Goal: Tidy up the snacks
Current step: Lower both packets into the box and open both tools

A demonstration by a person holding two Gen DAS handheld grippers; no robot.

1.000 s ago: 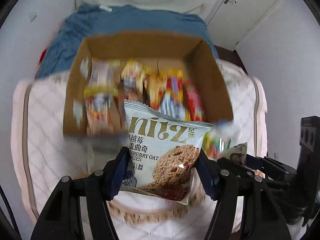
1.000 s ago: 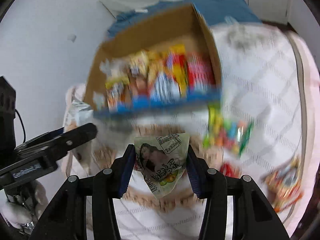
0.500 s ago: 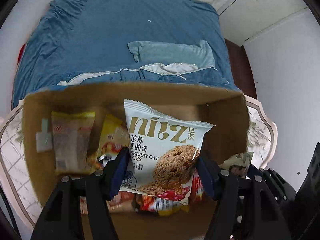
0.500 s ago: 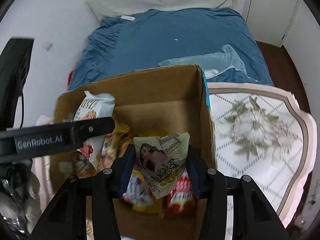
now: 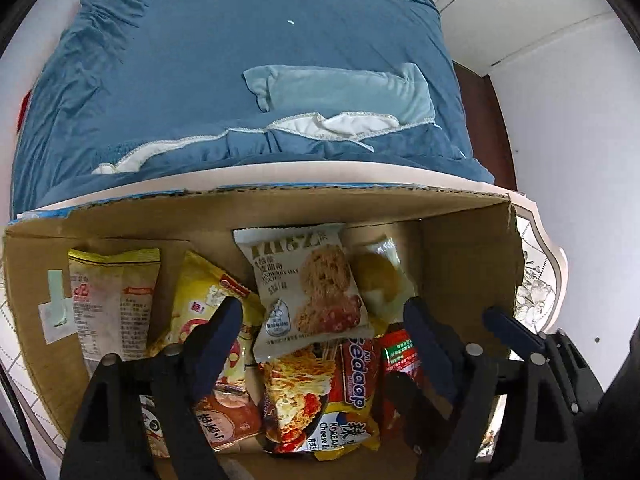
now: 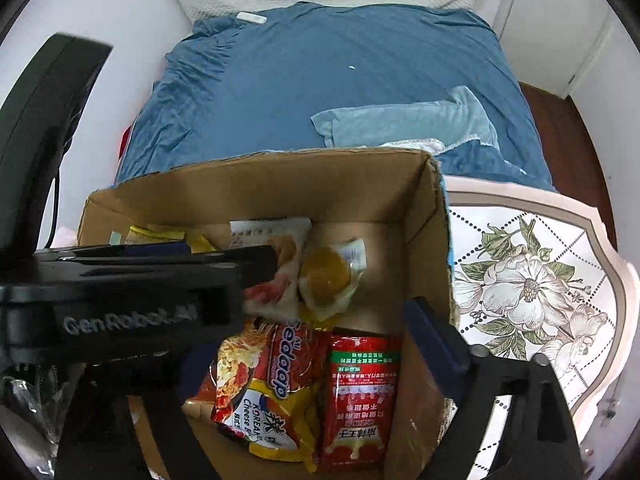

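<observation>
The cardboard box holds several snack packets. The white cranberry oat cookie packet lies loose against the far wall, beside a clear packet with a yellow cake. Both show in the right wrist view, cookie packet and yellow cake packet. My left gripper is open and empty above the box. My right gripper is open and empty over the box's right side; its left finger is hidden behind the left gripper body.
Red and yellow noodle packets and a red sauce packet fill the box's near part. A floral-patterned table carries the box. A bed with a blue cover lies behind. White wall and door stand at right.
Both grippers moved over the box and opened. The cookie packet left my left gripper and the small packet left my right gripper; both now lie in the box.
</observation>
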